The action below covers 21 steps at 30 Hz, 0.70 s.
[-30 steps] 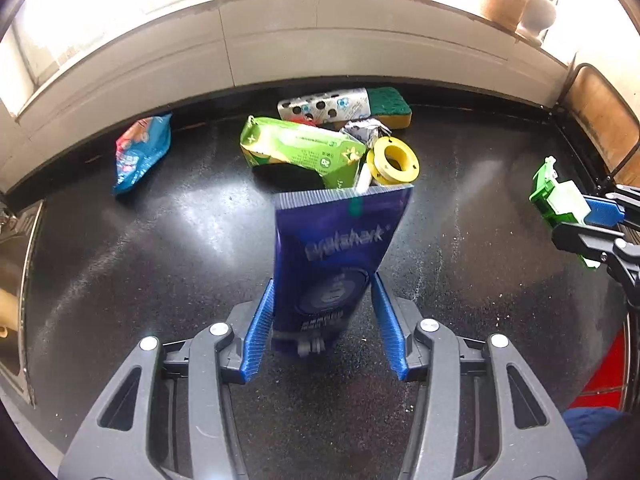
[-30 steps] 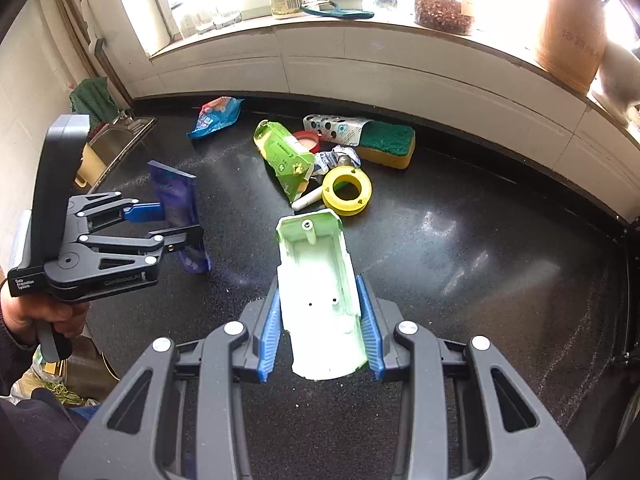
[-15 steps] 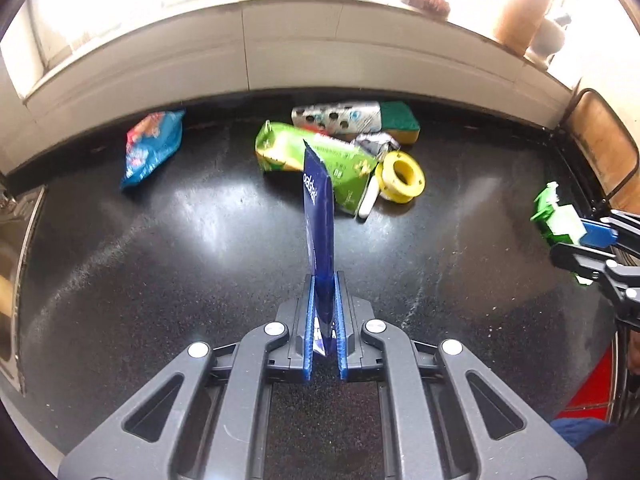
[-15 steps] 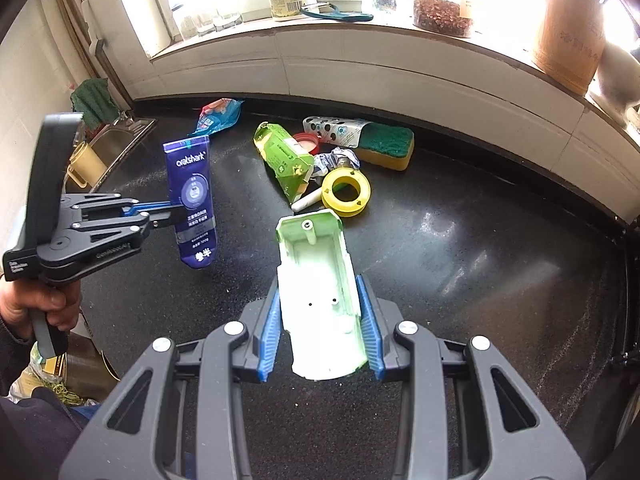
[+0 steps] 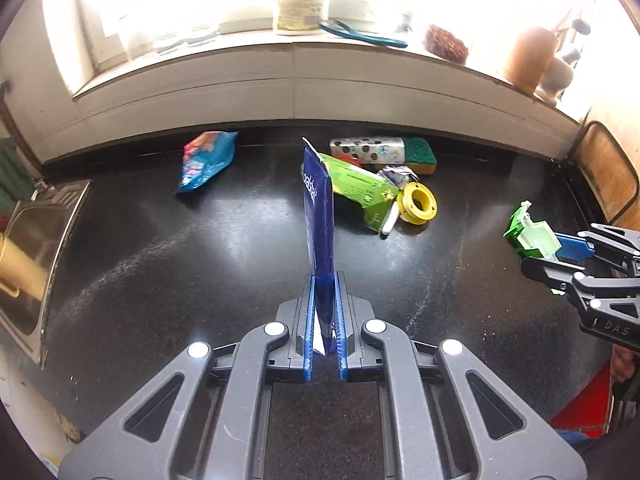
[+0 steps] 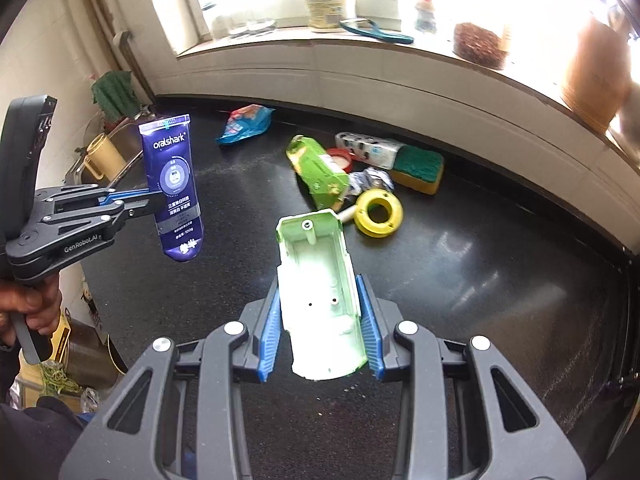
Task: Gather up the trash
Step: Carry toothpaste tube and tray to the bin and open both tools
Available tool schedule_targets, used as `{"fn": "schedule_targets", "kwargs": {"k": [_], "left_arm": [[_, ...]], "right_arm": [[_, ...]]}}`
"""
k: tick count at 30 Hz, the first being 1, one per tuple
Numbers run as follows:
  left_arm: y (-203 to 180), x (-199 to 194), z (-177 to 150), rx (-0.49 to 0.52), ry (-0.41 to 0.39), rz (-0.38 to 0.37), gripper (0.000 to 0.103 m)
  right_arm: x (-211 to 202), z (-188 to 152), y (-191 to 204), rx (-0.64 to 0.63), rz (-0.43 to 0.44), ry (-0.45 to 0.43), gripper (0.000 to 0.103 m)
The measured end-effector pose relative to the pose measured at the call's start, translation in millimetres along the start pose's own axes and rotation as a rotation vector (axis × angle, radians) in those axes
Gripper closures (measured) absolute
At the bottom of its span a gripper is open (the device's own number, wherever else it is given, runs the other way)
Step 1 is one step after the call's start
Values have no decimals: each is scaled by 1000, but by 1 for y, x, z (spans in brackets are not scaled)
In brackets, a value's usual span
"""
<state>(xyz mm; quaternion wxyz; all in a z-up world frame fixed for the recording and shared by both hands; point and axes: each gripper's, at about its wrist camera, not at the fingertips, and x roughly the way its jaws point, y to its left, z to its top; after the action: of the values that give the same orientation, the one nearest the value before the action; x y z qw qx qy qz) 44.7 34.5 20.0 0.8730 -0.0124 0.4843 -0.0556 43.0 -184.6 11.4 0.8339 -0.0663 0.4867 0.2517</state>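
My left gripper (image 5: 323, 280) is shut on a blue toothpaste tube (image 5: 319, 216), held edge-on above the black counter; the tube also shows in the right wrist view (image 6: 173, 184), upright at the left. My right gripper (image 6: 320, 284) is shut on a pale green plastic shell (image 6: 320, 280), which also shows at the right of the left wrist view (image 5: 534, 236). On the counter lie a green carton (image 5: 356, 186), a yellow tape ring (image 5: 419, 202), a blue snack bag (image 5: 205, 160), a spotted wrapper (image 5: 366, 150) and crumpled foil (image 5: 396, 176).
A green and yellow sponge (image 5: 420, 156) lies by the back wall. A steel sink (image 5: 28, 240) is at the left. A windowsill holds a bottle (image 5: 301, 4), a scrubber (image 5: 446, 44) and a jar (image 5: 526, 58). A red lid (image 6: 339, 159) lies behind the carton.
My left gripper closed on the toothpaste tube, turned it edge-on, and lifted it higher above the counter. My right gripper keeps its hold on the green shell.
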Motion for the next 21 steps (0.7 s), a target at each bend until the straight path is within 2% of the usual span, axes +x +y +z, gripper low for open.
{"fn": "schedule_targets", "kwargs": {"k": [6,8,15,21], "left_arm": [[39,-41,-35,-102,-43,81,95],[60,-57,-56,-162,-50,122,95],[139,-101,-163,-414,-18,271,95],[208,-108,-284,-681,48,342,95]], "right_arm": [[15,21,61,-132,93,5,67],[25,29,96,-201,148,17,67],[67,32,231,-430,366,99,67],[113,10,363,-560,557,261,67]]}}
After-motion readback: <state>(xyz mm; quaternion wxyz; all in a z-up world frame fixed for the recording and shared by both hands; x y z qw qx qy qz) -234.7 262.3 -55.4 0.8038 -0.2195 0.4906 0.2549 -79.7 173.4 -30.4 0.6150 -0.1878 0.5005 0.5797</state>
